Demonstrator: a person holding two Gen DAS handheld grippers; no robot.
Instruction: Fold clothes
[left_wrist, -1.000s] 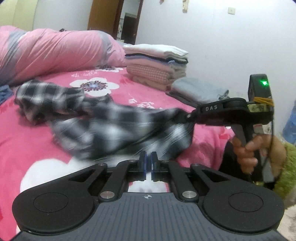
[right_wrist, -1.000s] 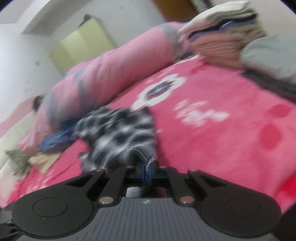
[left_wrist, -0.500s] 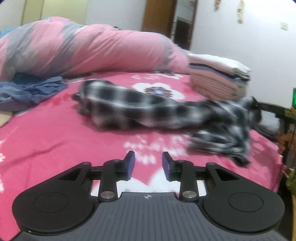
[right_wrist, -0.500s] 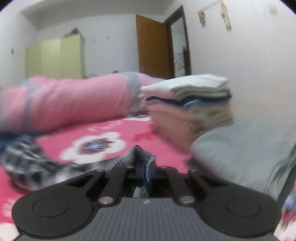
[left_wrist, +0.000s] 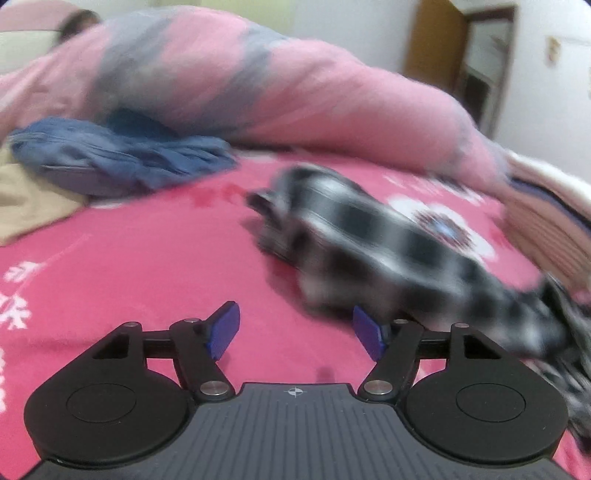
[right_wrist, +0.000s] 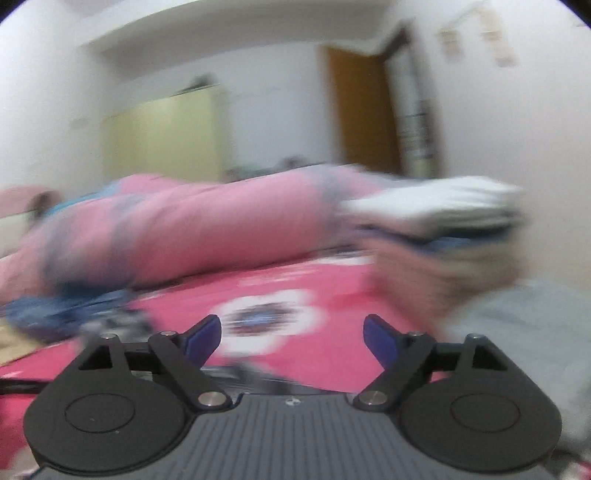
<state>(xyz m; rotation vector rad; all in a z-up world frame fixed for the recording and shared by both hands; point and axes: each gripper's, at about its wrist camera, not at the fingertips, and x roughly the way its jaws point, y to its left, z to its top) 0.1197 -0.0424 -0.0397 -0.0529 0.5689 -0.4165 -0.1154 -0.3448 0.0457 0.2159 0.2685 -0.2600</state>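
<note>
A black-and-white plaid shirt (left_wrist: 388, 254) lies stretched in a loose band across the pink flowered bed (left_wrist: 147, 266), from the middle to the right edge of the left wrist view, blurred by motion. My left gripper (left_wrist: 295, 334) is open and empty, just in front of the shirt's near edge. My right gripper (right_wrist: 291, 339) is open and empty above the bed; a blurred bit of the plaid shirt (right_wrist: 118, 321) shows by its left finger.
A blue garment (left_wrist: 122, 155) and a tan cloth (left_wrist: 26, 206) lie at the far left. A rolled pink quilt (left_wrist: 258, 85) runs along the back. A stack of folded clothes (right_wrist: 443, 236) and a grey folded piece (right_wrist: 524, 325) sit at the right.
Both grippers have opened and let go of the plaid shirt, which now lies on the bed. The left gripper has swung left and the right gripper has lifted.
</note>
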